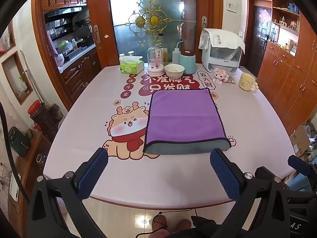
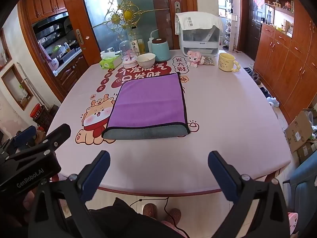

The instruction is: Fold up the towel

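Two grippers, both held back over the near table edge, neither touching anything. Left gripper (image 1: 158, 154): fingers (image 1: 93, 170) spread wide, released, nothing between them, hovering just short of the towel's near edge. It also shows at the left of the right wrist view (image 2: 29, 138).

Far-left on the table (image 1: 79, 119): green tissue box (image 1: 131, 67), then glass dome w/ pink figure (image 1: 156, 60), white bowl (image 1: 174, 70), squeeze bottle (image 1: 176, 54) and teal canister (image 1: 187, 63), all in a row along the far edge. A cartoon deer print (image 1: 124, 130) sits on the pink tablecloth, left of the towel.

Towel (image 1: 184, 117) lies flat, approx. centre of table, already folded over: purple side up, dark trim round the edges, grey underside showing as a strip along the near edge. Its left edge runs just beside the deer print; far edge covers part of the red lettering. Well apart from the bowl and cup.

Right of that: white appliance w/ cloth draped over it (image 1: 221, 53), pink plush toy (image 1: 220, 75) in front, yellow mug (image 1: 246, 82) near the right edge.

Right gripper (image 2: 159, 158): fingers (image 2: 223, 176) also wide apart, released, empty, above the near table edge, towel (image 2: 150, 103) ahead and apart from the tips.
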A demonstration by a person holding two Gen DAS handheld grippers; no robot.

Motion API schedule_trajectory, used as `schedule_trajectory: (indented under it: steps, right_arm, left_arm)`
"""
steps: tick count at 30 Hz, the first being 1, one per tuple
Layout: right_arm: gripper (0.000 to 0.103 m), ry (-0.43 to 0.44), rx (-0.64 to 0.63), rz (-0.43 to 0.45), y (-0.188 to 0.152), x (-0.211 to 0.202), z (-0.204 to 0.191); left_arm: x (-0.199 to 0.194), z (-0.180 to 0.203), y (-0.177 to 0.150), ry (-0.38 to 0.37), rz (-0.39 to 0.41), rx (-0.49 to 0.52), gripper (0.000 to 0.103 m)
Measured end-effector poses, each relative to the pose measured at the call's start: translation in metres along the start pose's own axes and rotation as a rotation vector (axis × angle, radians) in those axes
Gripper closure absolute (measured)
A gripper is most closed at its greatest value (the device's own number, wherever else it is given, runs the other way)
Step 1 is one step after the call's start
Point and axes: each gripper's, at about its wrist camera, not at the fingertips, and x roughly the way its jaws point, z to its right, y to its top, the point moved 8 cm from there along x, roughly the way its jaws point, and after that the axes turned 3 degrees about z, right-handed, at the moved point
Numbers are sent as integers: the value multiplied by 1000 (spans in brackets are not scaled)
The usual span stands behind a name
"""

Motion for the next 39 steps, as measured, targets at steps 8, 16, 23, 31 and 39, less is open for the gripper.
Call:
schedule_trajectory:
  steps: [8, 16, 23, 31, 39]
  right_arm:
    - [3, -1, 1, -3, 0, 1, -1]
    - [3, -2, 1, -7, 0, 2, -1]
    - [3, -2, 2, -10, 0, 3, 0]
    - [3, 0, 4, -13, 1, 4, -1]
    - [3, -1, 6, -16, 0, 4, 0]
  left_arm:
    - [0, 0, 0, 1, 6, 3, 1]
    - [1, -1, 0, -1, 1, 2, 1]
    - [0, 0, 0, 2, 1, 4, 1]
    - [0, 0, 0, 2, 0, 4, 1]
    - [0, 0, 0, 3, -1, 5, 1]
